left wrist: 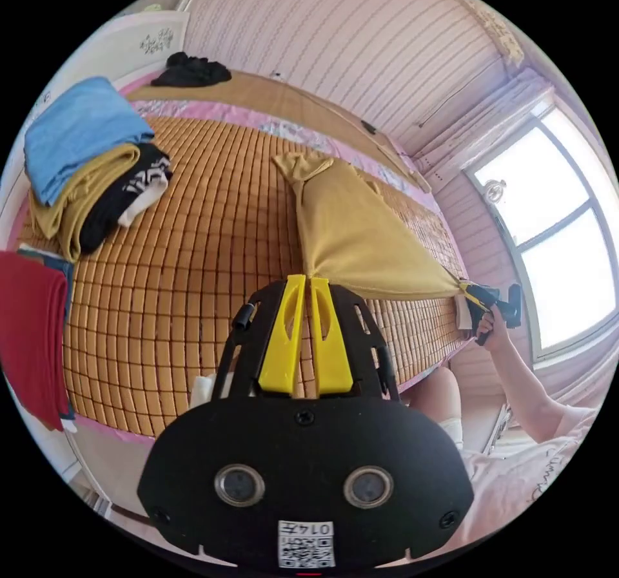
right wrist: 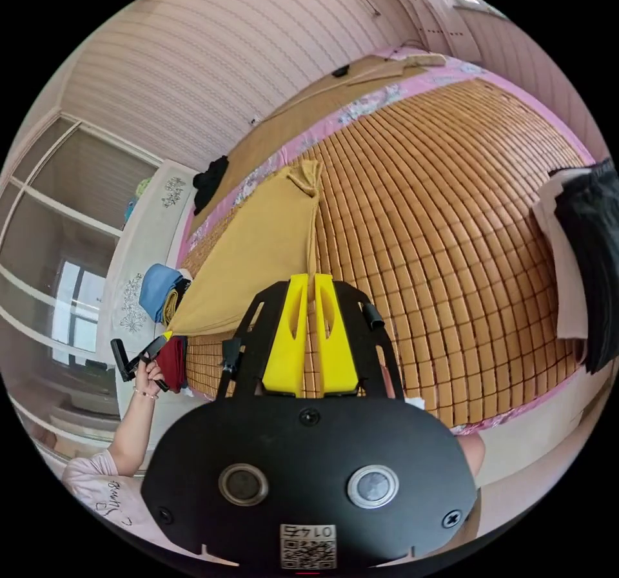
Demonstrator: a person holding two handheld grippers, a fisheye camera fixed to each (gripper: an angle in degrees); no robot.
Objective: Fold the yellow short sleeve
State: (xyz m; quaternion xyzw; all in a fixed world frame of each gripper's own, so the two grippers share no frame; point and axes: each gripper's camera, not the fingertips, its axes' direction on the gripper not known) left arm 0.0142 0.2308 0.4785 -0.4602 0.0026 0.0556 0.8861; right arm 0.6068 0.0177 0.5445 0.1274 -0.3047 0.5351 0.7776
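A bamboo mat (left wrist: pixel 193 249) is spread over the bed, with pink striped walls and a window (left wrist: pixel 554 236) behind. The yellow shirt (left wrist: pixel 354 236) is stretched above the mat, clamped at its corners by the left gripper (left wrist: pixel 308 281) and right gripper (right wrist: pixel 308 279). Folded clothes (left wrist: pixel 90 153) are stacked at the mat's edge.

The mustard-yellow short sleeve shirt (left wrist: pixel 354 236) is hanging taut in a triangle above the bamboo-matted bed (left wrist: pixel 193 269), its far end bunching up.
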